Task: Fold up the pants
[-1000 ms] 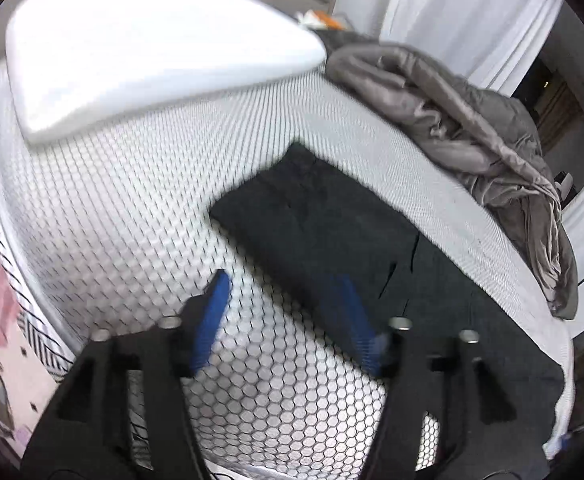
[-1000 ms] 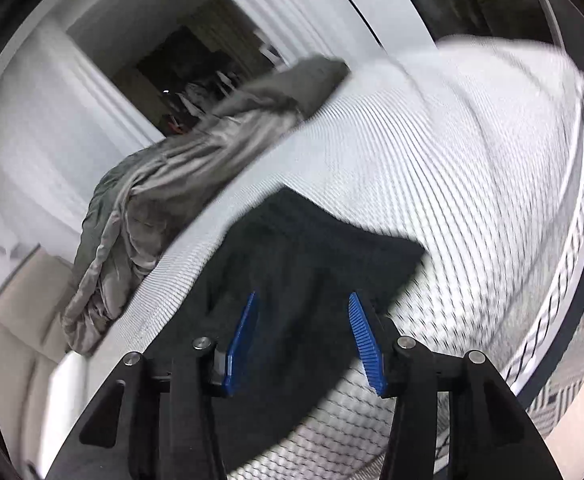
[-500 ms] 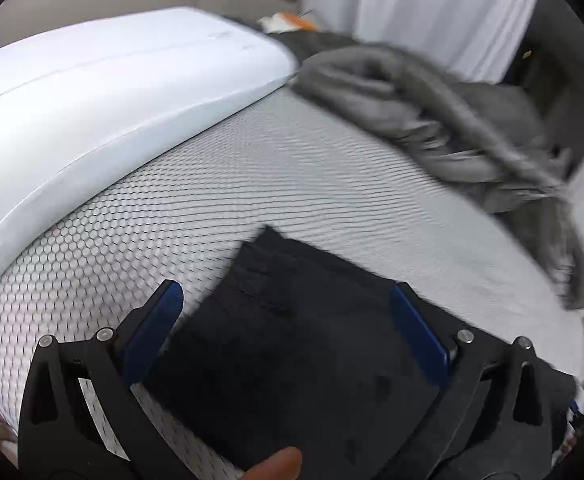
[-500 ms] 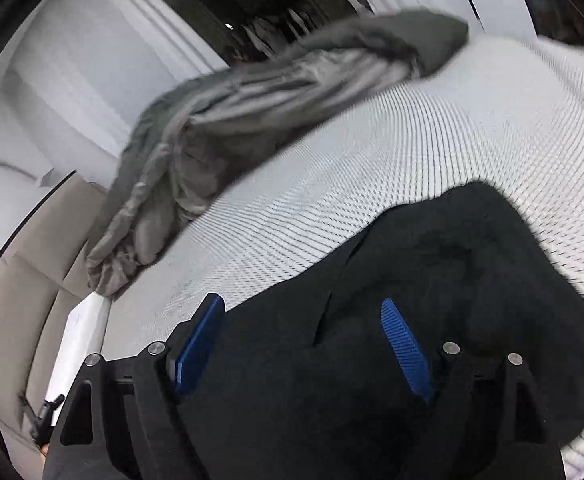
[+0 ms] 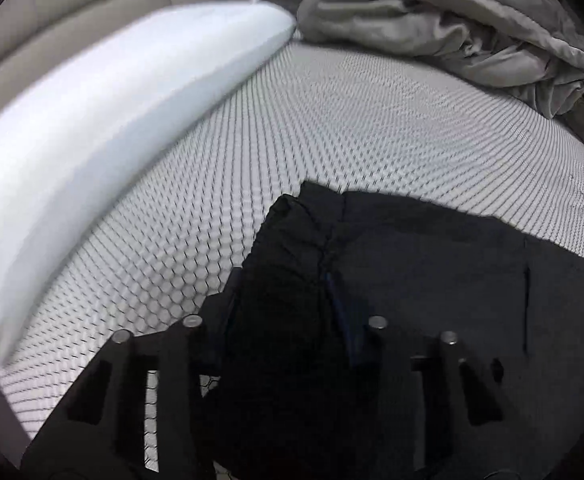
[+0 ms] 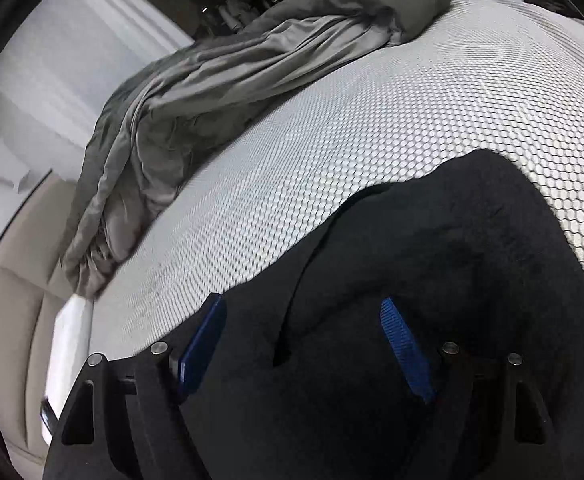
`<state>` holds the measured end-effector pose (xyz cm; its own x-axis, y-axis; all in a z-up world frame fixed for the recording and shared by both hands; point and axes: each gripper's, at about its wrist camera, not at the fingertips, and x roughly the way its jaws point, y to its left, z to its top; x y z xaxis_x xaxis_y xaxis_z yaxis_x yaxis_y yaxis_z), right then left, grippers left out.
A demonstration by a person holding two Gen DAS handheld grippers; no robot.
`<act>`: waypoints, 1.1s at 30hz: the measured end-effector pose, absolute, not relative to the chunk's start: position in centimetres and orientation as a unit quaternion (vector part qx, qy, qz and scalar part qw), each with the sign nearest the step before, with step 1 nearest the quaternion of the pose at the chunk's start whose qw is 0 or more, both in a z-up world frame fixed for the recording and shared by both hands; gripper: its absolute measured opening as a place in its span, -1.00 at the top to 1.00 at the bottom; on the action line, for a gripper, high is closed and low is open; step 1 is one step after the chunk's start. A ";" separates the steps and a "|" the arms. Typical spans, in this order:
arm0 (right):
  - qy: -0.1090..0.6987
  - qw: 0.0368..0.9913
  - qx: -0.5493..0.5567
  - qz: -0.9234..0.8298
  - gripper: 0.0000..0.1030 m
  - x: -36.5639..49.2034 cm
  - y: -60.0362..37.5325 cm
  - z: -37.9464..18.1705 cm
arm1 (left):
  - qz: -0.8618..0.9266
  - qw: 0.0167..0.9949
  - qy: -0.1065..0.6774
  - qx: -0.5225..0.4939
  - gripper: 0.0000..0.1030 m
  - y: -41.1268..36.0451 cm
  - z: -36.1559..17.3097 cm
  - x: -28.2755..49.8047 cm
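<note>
Two grippers are being worked over black pants (image 6: pixel 432 260): left gripper (image 5: pixel 287 308) clamped on a near-left fold, right gripper (image 6: pixel 304 344) spread above flat cloth.

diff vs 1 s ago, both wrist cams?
Both grippers closed in on the black pants. The left gripper has just been closing and now pinches a bunched fold of them. The right gripper opened wider and straddles the fabric, open. The grey duvet and white pillow are unchanged.
</note>
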<state>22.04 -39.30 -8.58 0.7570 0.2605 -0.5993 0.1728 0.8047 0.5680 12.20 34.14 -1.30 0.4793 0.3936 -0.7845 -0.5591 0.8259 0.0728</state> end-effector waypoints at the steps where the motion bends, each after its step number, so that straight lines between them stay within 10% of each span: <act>1: 0.346 0.883 0.315 0.020 -0.58 21.9 -39.6 -8.4 | 0.282 0.859 0.418 -0.095 0.32 33.9 -0.6 12.1; 14: 0.364 0.869 0.315 0.114 -0.44 26.1 -34.5 -10.1 | 0.277 0.870 0.352 -0.205 0.33 35.9 1.7 14.0; 19: 0.367 0.872 0.310 0.091 0.93 27.4 -33.0 -10.7 | 0.283 0.862 0.363 -0.214 0.33 36.7 -1.0 14.7; 29: 0.335 0.892 0.305 0.011 0.87 27.6 -33.6 -9.6 | 0.290 0.843 0.375 -0.255 0.23 38.1 -4.5 16.1; 33: 0.340 0.880 0.329 0.050 -0.03 26.1 -34.4 -9.0 | 0.304 0.839 0.387 -0.230 -0.02 37.4 -3.8 15.2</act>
